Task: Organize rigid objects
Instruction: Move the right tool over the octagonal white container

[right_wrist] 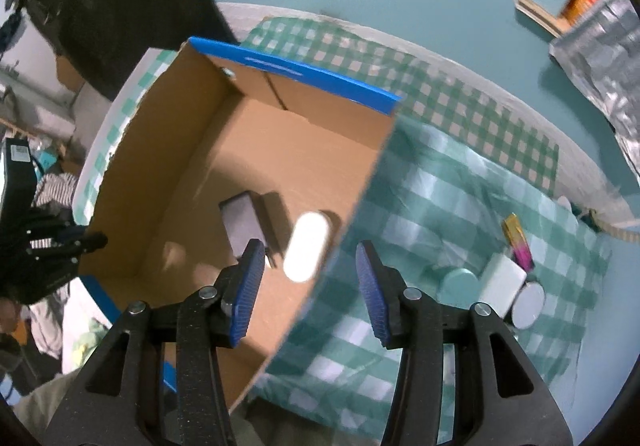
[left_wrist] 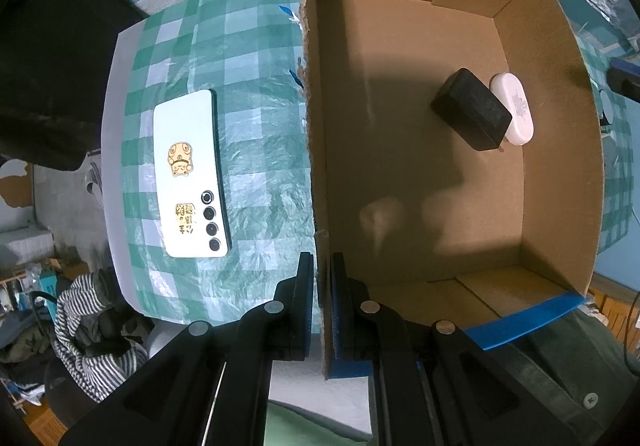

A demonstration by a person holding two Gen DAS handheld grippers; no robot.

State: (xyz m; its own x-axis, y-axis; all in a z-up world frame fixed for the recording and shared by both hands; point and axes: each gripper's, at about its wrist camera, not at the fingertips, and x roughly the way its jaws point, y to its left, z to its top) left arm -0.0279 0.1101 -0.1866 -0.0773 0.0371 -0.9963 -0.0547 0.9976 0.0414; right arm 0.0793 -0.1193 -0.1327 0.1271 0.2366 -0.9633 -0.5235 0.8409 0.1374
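An open cardboard box [left_wrist: 552, 149] with blue rims stands on the checked cloth. Inside it lie a black block [left_wrist: 472, 109] and a white oval case [left_wrist: 514, 107]; both also show in the right wrist view, the block [right_wrist: 242, 224] and the case [right_wrist: 306, 252]. My left gripper [left_wrist: 321, 278] is shut on the box's left wall [left_wrist: 314, 125]. A white phone [left_wrist: 188, 175] lies face down on the cloth left of the box. My right gripper [right_wrist: 312, 286] is open and empty above the box's right wall [right_wrist: 352, 213].
On the cloth to the right of the box lie a teal round lid [right_wrist: 460, 282], a white block [right_wrist: 502, 282], a round silver tin [right_wrist: 529, 304] and a yellow-pink pack [right_wrist: 518, 242]. Striped clothing [left_wrist: 88, 326] lies below the table's left edge. A foil bag [right_wrist: 600, 57] is at the far right.
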